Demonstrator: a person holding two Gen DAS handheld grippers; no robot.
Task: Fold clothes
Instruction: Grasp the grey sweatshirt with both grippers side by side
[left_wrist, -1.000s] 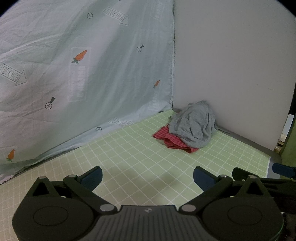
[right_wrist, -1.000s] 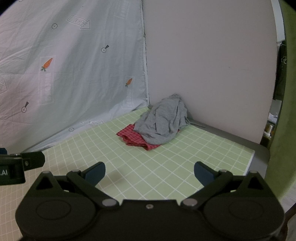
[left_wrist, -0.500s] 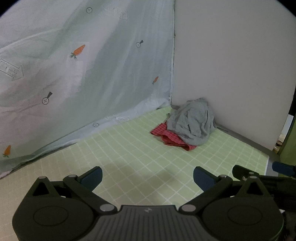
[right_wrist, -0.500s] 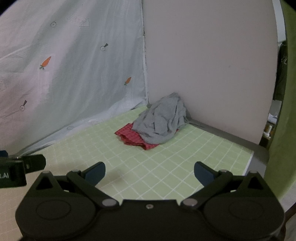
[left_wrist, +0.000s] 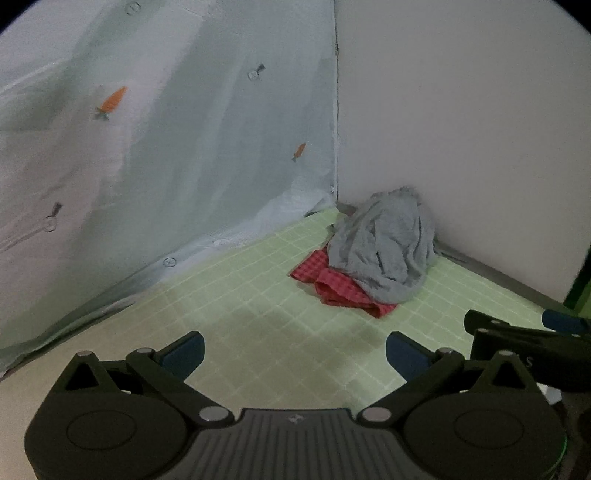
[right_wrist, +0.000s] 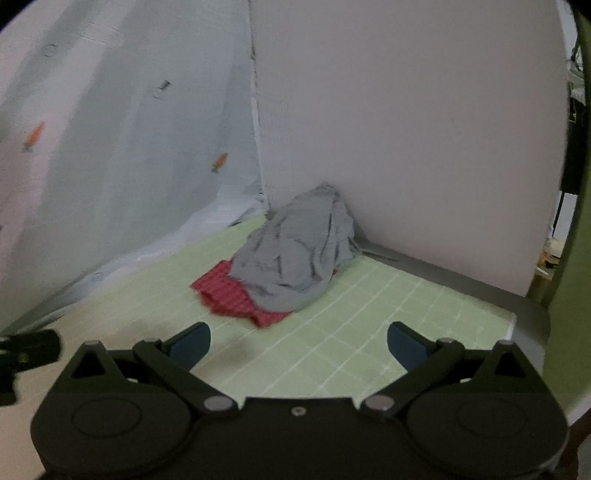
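We are holding the left gripper (left_wrist: 293, 354) and right gripper (right_wrist: 299, 345) wide open and empty. Ahead of both, the grey garment (right_wrist: 299, 258) is lying crumpled over red checked cloth (right_wrist: 229, 293). We judge reaching comes next.

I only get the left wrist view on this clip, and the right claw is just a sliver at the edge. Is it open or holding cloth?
Observer: The right wrist view shows the right claw open, with nothing between its fingers.
Operator: Where does the mat end on that side?
Observer: The green mat ends at a corner on the right, with bare grey table beyond it.
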